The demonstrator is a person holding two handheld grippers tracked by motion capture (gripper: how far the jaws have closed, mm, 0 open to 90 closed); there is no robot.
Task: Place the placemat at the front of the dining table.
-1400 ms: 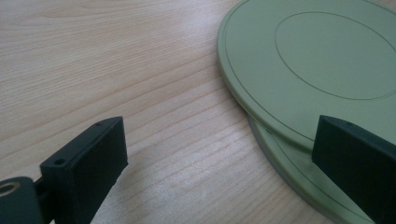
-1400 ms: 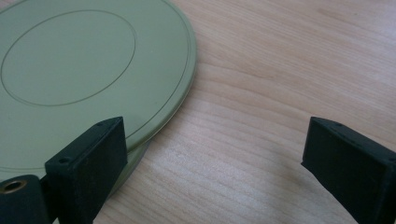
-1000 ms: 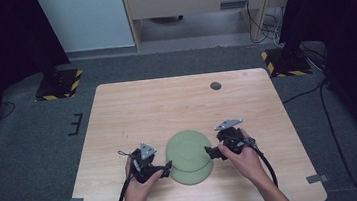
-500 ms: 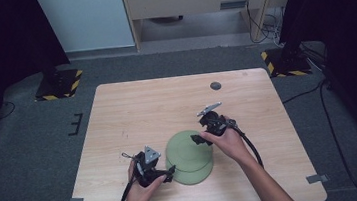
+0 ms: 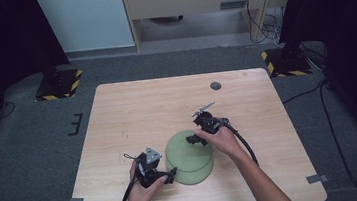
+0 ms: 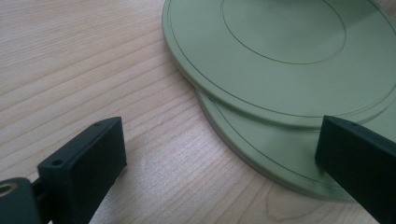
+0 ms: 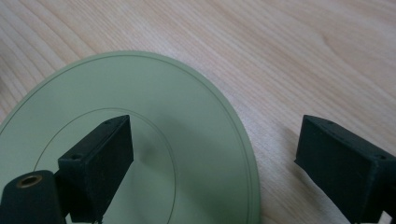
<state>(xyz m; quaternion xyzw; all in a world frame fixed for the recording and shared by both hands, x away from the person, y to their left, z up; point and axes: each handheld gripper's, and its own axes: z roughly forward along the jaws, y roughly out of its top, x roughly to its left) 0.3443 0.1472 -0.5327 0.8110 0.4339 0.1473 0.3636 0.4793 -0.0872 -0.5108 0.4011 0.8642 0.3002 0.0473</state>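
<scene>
Two flat green plates lie overlapped on the wooden table: the upper plate (image 5: 185,149) (image 6: 280,46) (image 7: 187,116) rests partly on the lower plate (image 5: 197,175) (image 6: 261,149). My left gripper (image 5: 170,174) (image 6: 219,158) is low at the plates' near left edge, open, with the lower plate's rim by its right jaw. My right gripper (image 5: 192,139) (image 7: 215,158) is at the upper plate's far right edge. Its jaws have just been closing a little but stand open: one hangs over the plate, the other over bare wood. The rim lies between them, untouched.
A small dark round disc (image 5: 215,85) sits near the table's far edge. The wooden table (image 5: 133,115) has bare wood on all sides of the plates. Stands with yellow-black bases (image 5: 59,85) (image 5: 283,62) flank the table on the floor.
My right gripper has moved from the plates' right side to their far right edge, going left and away from the person. The left gripper and the plates have stayed put.
</scene>
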